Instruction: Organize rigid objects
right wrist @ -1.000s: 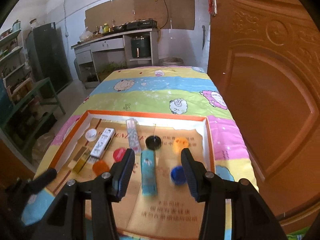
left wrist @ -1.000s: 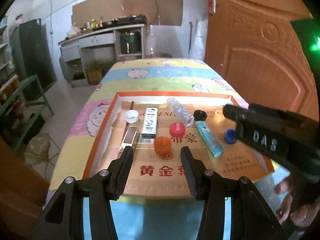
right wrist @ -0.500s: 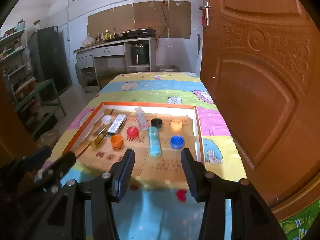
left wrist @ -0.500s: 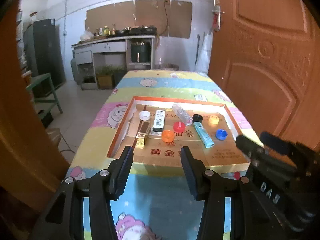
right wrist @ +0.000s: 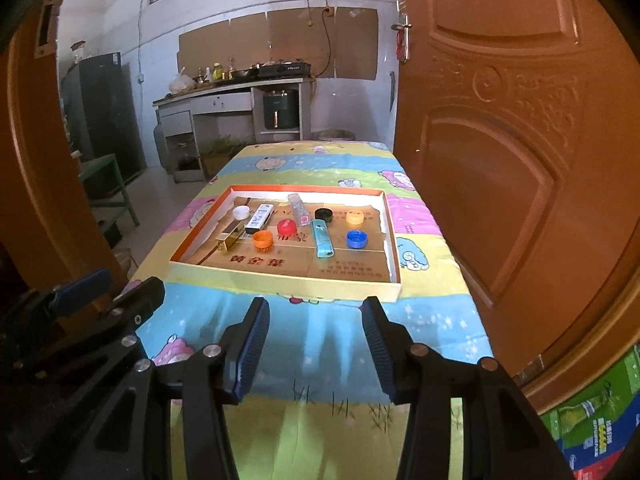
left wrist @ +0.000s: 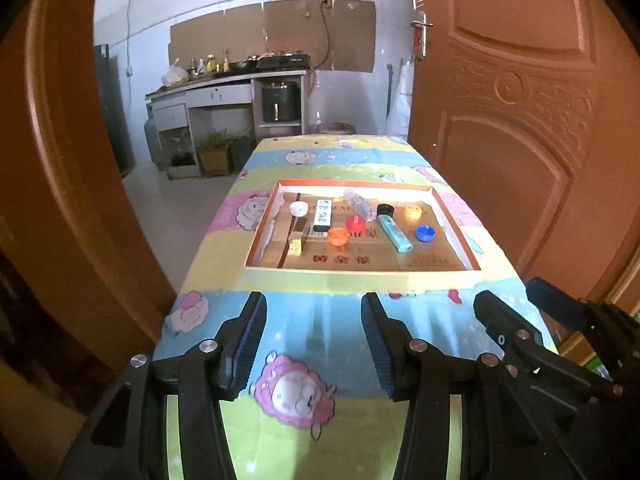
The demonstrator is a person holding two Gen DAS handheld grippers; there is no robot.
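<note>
- The left gripper (left wrist: 314,344) is closest to us in its own view. Its jaws are wide apart and hold nothing.
- The right gripper (right wrist: 316,346) is the same: jaws wide apart, nothing between them. It shows up low on the right in the left view, beside the left gripper.
- Both grippers hang over the near end of the table (right wrist: 432,320), above a bright cloth with cartoon sheep on it.
- Past the grippers, well apart from them, a flat tray (right wrist: 280,276) with an orange rim lies on the cloth. Brown card with printed writing lines its floor.
- In the near part of the tray are an orange cap (right wrist: 263,239), a long light-blue lighter (right wrist: 322,243) and a blue cap (right wrist: 356,239). A small gold box (right wrist: 228,241) lies near the left wall.
- A bit farther in is a red cap (right wrist: 287,227), between the orange cap and the lighter.
- Farther still, in a row, are a white cap (right wrist: 241,212), a long white and black box (right wrist: 260,216), a clear plastic stick (right wrist: 298,208), a black cap (right wrist: 323,213) and a yellow cap (right wrist: 355,217).
- All these things lie loose and apart from each other.
- A big brown door (right wrist: 500,160) stands to the right of the table.
- Far at the back, by the white wall, is a kitchen counter (right wrist: 224,98) with bottles on it.
</note>
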